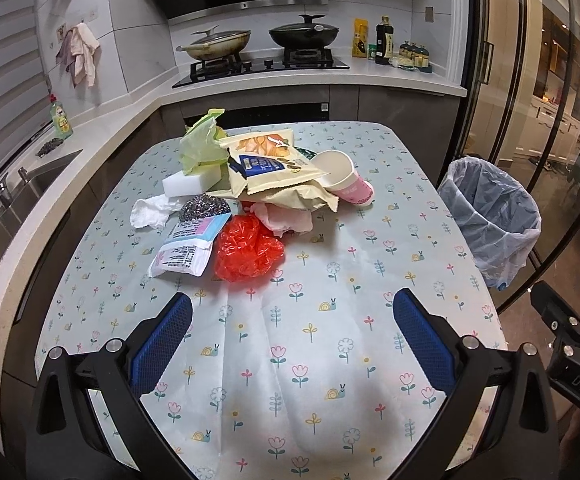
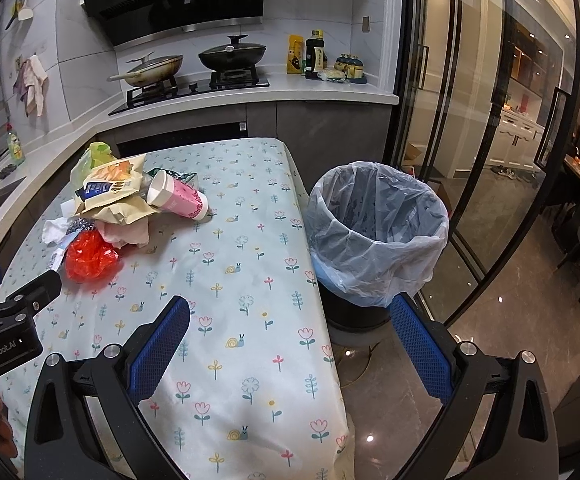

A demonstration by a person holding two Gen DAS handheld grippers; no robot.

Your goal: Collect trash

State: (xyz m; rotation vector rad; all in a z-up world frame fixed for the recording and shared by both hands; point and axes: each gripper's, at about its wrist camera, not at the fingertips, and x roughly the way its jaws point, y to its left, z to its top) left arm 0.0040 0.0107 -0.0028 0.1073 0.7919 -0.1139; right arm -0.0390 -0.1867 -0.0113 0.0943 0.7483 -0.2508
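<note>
Floral tablecloth [image 1: 310, 360] bare near edge | trash pile [image 1: 249, 200] far — both tools [image 1: 292, 320] [image 2: 290, 328] wide, empty

tiled kitchen wall [image 1: 137, 40], white counter [image 1: 370, 76], glass sliding doors [image 2: 470, 120], glossy floor [image 2: 490, 340]

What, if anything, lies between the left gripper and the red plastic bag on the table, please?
Nothing visible does. Only bare flowered tablecloth lies between the open left gripper and the red plastic bag, the nearest piece of the trash pile.
</note>
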